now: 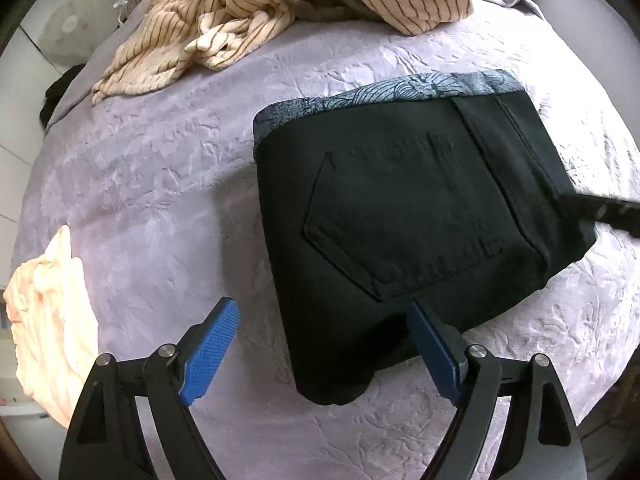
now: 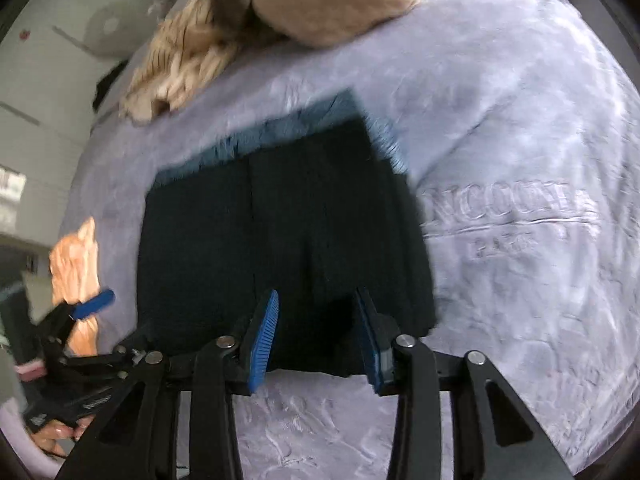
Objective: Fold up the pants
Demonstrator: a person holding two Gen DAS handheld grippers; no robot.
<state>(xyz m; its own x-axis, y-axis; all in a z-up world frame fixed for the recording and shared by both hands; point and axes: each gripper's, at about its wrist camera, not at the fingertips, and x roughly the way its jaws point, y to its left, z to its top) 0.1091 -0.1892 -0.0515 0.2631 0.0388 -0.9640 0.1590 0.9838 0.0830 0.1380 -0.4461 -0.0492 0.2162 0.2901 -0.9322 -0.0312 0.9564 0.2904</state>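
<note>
— Hovering: my left gripper point(image 1: 324, 316) is spread wide, nothing between its pads. And the right?

— My right gripper point(image 2: 316, 312) looks released too, though blur hides detail. Folded black pants point(image 1: 404, 216) lie on the lilac bedspread point(image 1: 160, 184).

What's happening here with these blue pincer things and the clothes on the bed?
A person holds a two-finger gripper in each hand and is folding clothes on a lilac bedspread. The black pants lie folded into a compact rectangle on top of a blue patterned garment. The left gripper and right gripper hover open above the pants' near edge, gripping nothing. A striped beige heap waits at the far side, and a peach cloth lies at the left.
</note>
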